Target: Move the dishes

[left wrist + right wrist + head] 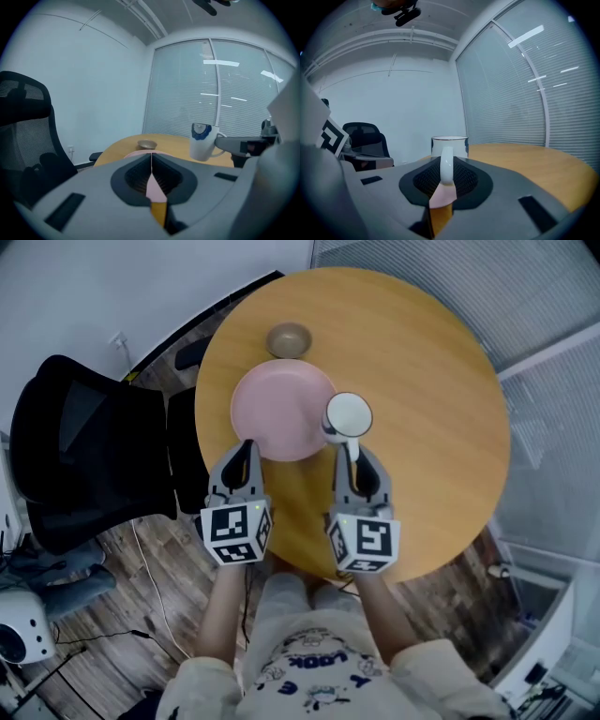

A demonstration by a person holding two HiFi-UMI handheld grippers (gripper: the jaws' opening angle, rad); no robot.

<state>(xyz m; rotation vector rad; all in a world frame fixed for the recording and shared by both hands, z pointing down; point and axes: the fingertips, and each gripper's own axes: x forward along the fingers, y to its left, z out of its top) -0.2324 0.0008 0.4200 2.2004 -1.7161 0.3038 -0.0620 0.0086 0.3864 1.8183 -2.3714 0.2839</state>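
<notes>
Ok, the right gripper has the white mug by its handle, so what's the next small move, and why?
Probably shift the right gripper a little to the right, then lower the white mug onto bare table. Its jaws are clamped on the handle, and in the head view the mug overlaps the pink plate's right edge, so going straight down might land it on the rim.

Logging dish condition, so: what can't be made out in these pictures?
- Bowl contents: too small in head view, side-on in left gripper view.
- Mug print: blurred in left gripper view, out of sight elsewhere.
- Plate near rim: covered by left gripper in head and left gripper views; whether it is lifted is unclear.
</notes>
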